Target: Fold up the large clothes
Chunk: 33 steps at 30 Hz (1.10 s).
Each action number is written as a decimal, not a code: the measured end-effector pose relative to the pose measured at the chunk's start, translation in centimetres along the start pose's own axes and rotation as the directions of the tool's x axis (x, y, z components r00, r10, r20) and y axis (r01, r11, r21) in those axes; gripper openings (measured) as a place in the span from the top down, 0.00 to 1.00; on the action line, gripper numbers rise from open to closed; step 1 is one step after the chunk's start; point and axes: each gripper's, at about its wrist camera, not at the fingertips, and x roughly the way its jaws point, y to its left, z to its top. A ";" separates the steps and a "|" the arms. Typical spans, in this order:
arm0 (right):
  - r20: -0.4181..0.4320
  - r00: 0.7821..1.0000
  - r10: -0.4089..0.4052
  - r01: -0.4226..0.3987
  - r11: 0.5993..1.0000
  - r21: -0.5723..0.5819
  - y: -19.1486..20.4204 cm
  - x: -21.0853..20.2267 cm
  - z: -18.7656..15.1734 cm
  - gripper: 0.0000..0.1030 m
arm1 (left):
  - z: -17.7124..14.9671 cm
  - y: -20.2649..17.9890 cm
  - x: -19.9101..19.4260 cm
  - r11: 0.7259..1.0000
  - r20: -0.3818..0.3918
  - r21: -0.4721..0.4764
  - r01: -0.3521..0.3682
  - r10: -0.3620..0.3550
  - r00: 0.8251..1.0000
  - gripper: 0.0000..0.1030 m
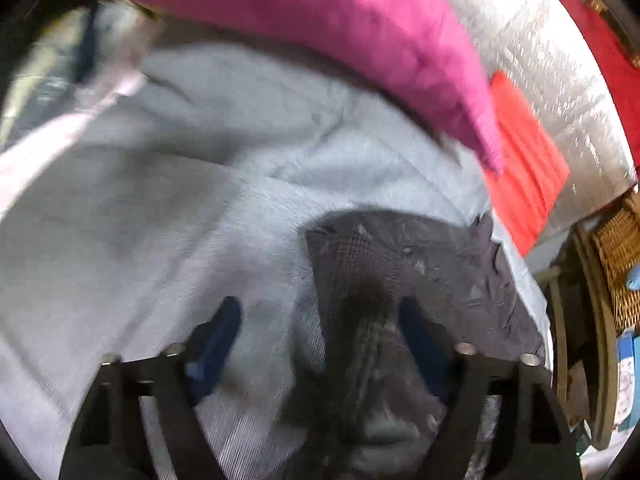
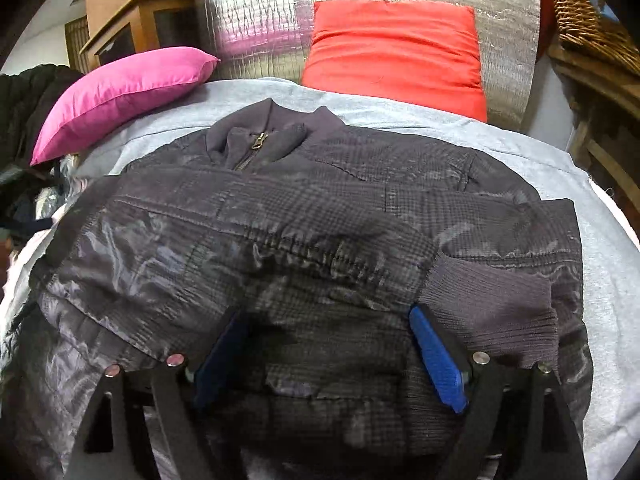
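Right wrist: jacket (image 2: 304,240) crosswise, collar seemingly away.

Left view motion-blurred; jacket (image 2: 304,240) hem cut off by bottom edge

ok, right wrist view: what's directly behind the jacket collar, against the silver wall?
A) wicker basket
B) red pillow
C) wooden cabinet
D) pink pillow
B: the red pillow leans on the silver wall just past the jacket collar; the pink pillow lies off to the left.
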 end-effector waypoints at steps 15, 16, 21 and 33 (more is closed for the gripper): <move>0.016 1.000 0.026 -0.026 0.999 0.019 -0.4 0.1 -0.3 0.14 | 1.4 -4.6 4.9 0.930 0.067 0.357 -0.083 0.063 0.996 0.89; 0.015 1.000 0.024 -0.024 1.000 0.016 -0.4 0.1 -0.4 0.14 | 1.4 -4.8 5.0 0.929 0.068 0.359 -0.087 0.067 0.995 0.89; 0.017 1.000 0.021 -0.022 1.000 0.015 -0.4 0.1 -0.4 0.14 | 1.9 -4.0 3.7 0.951 0.080 0.291 -0.102 0.083 0.993 0.65; 0.022 1.000 0.022 -0.023 1.000 0.016 -0.5 0.1 -0.4 0.14 | -6.4 -0.9 -3.3 0.961 0.025 0.276 -0.008 0.001 1.000 0.41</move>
